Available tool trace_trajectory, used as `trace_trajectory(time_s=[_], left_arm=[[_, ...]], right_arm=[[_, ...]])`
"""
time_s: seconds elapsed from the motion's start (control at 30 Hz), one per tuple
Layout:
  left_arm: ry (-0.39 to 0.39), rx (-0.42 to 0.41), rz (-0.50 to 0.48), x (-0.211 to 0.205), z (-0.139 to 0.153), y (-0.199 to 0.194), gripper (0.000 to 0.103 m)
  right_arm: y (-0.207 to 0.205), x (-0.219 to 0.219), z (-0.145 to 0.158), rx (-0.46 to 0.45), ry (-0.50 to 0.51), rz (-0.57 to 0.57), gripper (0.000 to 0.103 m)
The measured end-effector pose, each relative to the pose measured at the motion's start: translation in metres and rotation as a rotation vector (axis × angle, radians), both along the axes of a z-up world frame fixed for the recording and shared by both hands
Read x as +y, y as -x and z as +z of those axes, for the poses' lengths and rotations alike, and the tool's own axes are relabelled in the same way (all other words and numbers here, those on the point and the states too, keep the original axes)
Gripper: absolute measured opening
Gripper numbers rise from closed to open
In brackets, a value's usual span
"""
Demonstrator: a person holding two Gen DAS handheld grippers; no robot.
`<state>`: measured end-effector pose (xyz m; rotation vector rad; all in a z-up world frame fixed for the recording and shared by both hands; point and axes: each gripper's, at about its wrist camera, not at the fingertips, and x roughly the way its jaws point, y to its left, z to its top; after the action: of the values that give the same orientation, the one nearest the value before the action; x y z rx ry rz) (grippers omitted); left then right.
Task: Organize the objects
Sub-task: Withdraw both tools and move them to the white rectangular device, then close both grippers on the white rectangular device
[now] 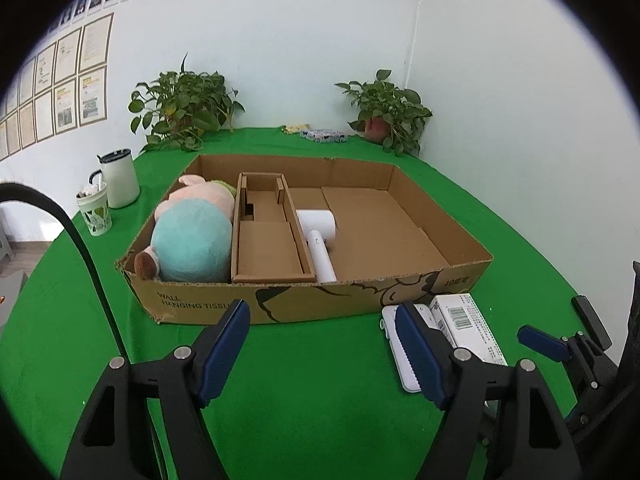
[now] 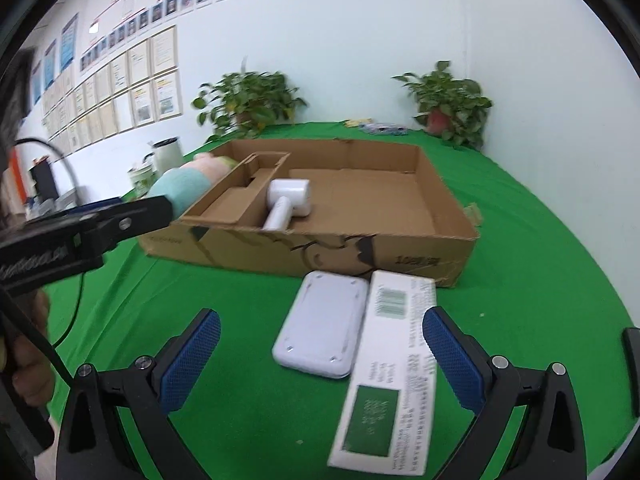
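Observation:
A shallow cardboard box (image 1: pixel 408 292) (image 2: pixel 400 252) lies on the green table. In it are a plush toy (image 1: pixel 192 232) (image 2: pixel 180 188) at the left, a cardboard insert (image 1: pixel 268 248) and a white hair dryer (image 1: pixel 320 240) (image 2: pixel 286 200). In front of the box lie a white flat case (image 1: pixel 400 352) (image 2: pixel 324 324) and a white carton with a barcode (image 1: pixel 468 328) (image 2: pixel 392 376). My left gripper (image 1: pixel 320 344) is open and empty above the cloth, left of the case. My right gripper (image 2: pixel 320 360) is open over the case and carton, holding nothing.
Two potted plants (image 1: pixel 184 108) (image 1: pixel 388 112) stand at the table's back. A white kettle (image 1: pixel 118 180) and a patterned cup (image 1: pixel 94 212) stand at the left edge. A small patterned packet (image 1: pixel 324 135) lies at the back. The left gripper's body shows in the right wrist view (image 2: pixel 80 236).

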<state>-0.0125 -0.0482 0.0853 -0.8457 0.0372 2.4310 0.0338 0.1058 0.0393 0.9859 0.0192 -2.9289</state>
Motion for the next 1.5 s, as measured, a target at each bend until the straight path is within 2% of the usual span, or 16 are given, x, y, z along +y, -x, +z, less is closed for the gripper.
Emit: trace_trajectory(time_s=[0.07,0.17,0.2,0.33,0.37,0.57,0.8,0.87,0.93,1.03,1.1,1.2,1.27,1.3,1.37,1.5], left_arm=[[-0.001,-0.048,-0.019,-0.003,-0.009,0.006,0.075],[-0.009,-0.124,-0.046,-0.006,-0.024,0.014,0.075],[-0.013,-0.149,-0.058,-0.005,-0.029,0.016,0.075],[-0.038,-0.240,-0.121,0.001,-0.047,0.022,0.075],[-0.034,-0.252,-0.136,0.004,-0.050,0.023,0.075],[-0.047,-0.287,-0.182,0.019,-0.059,0.030,0.075],[-0.016,-0.288,-0.150,0.020,-0.058,0.046,0.075],[-0.012,-0.295,-0.130,0.013,-0.059,0.049,0.075],[-0.036,-0.314,-0.139,0.005,-0.060,0.050,0.075],[-0.045,-0.341,-0.150,-0.002,-0.062,0.044,0.075],[-0.093,-0.391,-0.190,-0.007,-0.066,0.037,0.075],[-0.172,-0.497,-0.270,-0.007,-0.078,0.027,0.075],[-0.209,-0.563,-0.312,-0.001,-0.088,0.022,0.075],[-0.211,-0.583,-0.324,0.003,-0.092,0.020,0.075],[-0.209,-0.626,-0.359,0.015,-0.100,0.016,0.075],[-0.228,-0.670,-0.401,0.027,-0.103,0.003,0.075]], right_arm=[[-0.002,-0.010,-0.011,-0.046,0.029,0.092,0.102],[-0.004,-0.020,-0.032,-0.135,0.162,0.234,0.102],[-0.004,-0.023,-0.039,-0.157,0.179,0.247,0.102],[0.004,-0.021,-0.062,-0.236,0.148,0.196,0.100],[0.005,-0.017,-0.063,-0.229,0.111,0.170,0.100],[0.018,0.018,-0.064,-0.266,0.089,0.019,0.100],[0.071,-0.004,-0.059,-0.287,0.051,0.009,0.099],[0.082,-0.011,-0.061,-0.291,0.030,0.004,0.092],[0.091,-0.015,-0.068,-0.311,-0.046,-0.044,0.070],[0.086,-0.014,-0.068,-0.319,-0.012,-0.017,0.066],[0.070,-0.016,-0.067,-0.325,0.014,0.011,0.066],[0.032,-0.022,-0.066,-0.332,0.071,0.098,0.067],[0.011,-0.022,-0.066,-0.309,0.087,0.124,0.083],[0.002,-0.022,-0.064,-0.281,0.089,0.126,0.100],[-0.008,-0.022,-0.062,-0.235,0.090,0.144,0.102],[-0.005,-0.030,-0.065,-0.239,0.033,0.166,0.102]])
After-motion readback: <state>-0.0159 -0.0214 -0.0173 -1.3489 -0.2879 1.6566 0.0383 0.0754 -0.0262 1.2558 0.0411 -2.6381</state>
